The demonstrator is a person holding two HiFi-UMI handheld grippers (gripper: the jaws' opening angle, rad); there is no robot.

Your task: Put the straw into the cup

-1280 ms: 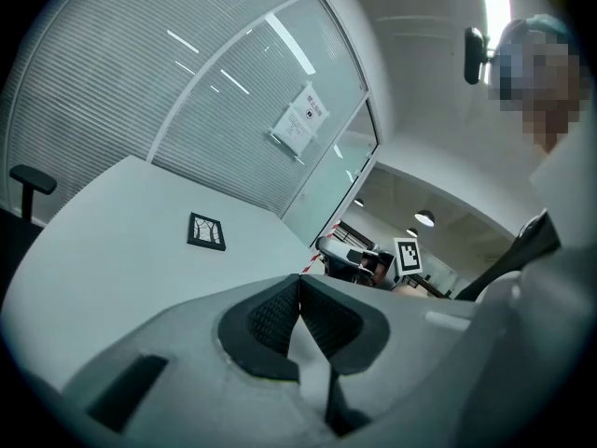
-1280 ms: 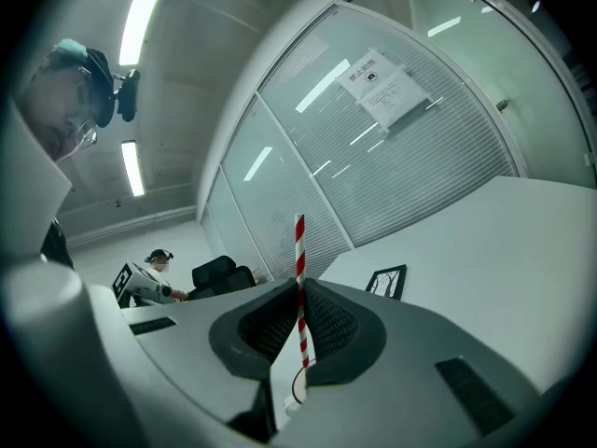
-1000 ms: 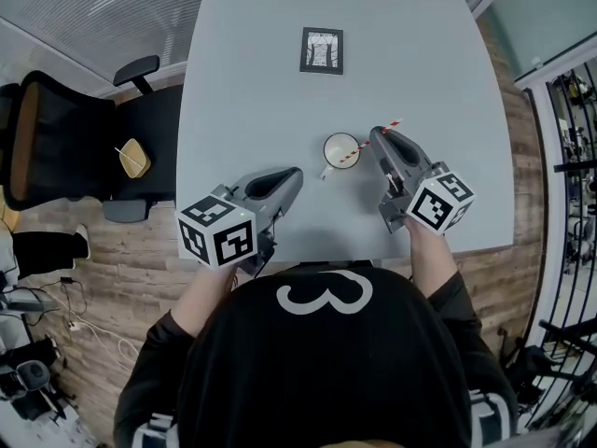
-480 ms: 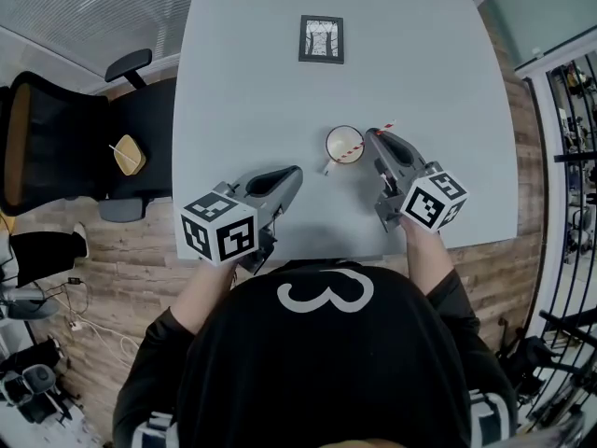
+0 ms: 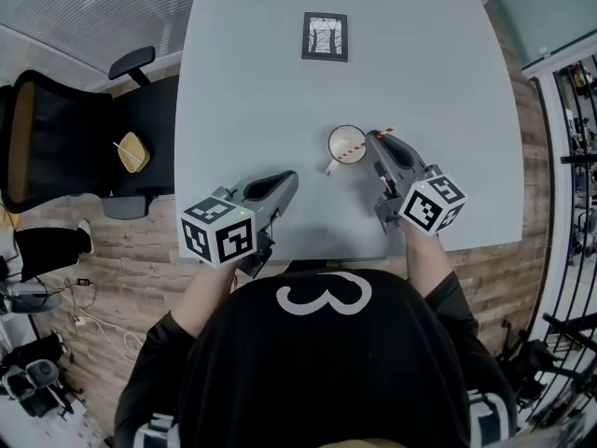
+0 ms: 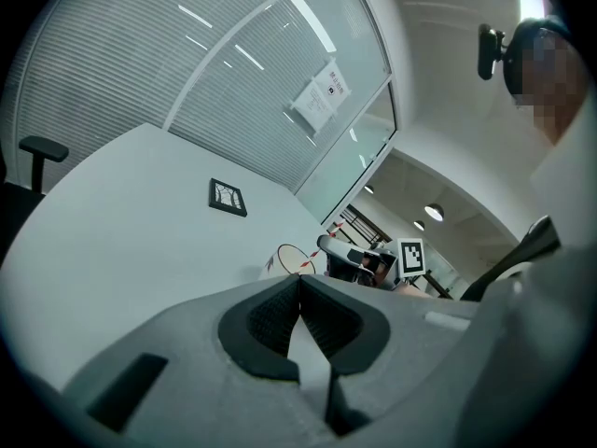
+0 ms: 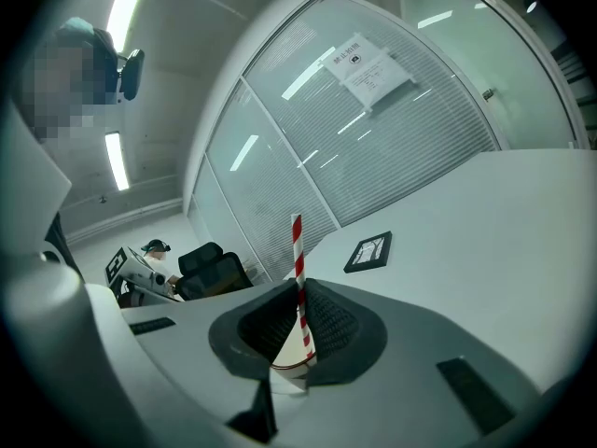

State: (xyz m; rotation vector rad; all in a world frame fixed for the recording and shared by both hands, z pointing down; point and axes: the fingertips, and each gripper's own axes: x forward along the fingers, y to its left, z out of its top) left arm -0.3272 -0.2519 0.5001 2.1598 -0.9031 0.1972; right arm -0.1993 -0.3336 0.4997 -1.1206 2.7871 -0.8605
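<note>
A white paper cup [image 5: 346,145] stands upright on the grey table [image 5: 261,91], right of centre. A red-and-white striped straw [image 5: 359,147] slants across its mouth, lower end inside the cup. My right gripper [image 5: 377,139] is shut on the straw just right of the rim. In the right gripper view the straw [image 7: 298,250] rises between the right gripper [image 7: 300,295] pads, with the cup [image 7: 291,367] below. My left gripper [image 5: 291,177] is shut and empty near the front edge, left of the cup. From the left gripper [image 6: 298,283], the cup [image 6: 291,259] lies ahead.
A black-framed marker card [image 5: 325,36] lies flat at the table's far side. A black office chair [image 5: 56,138] with a small yellow thing [image 5: 133,154] on it stands left of the table. The person's black-clad body fills the bottom of the head view.
Both grippers have sunk a little toward the table. The right gripper still holds the straw, which sits slightly lower over the cup.
</note>
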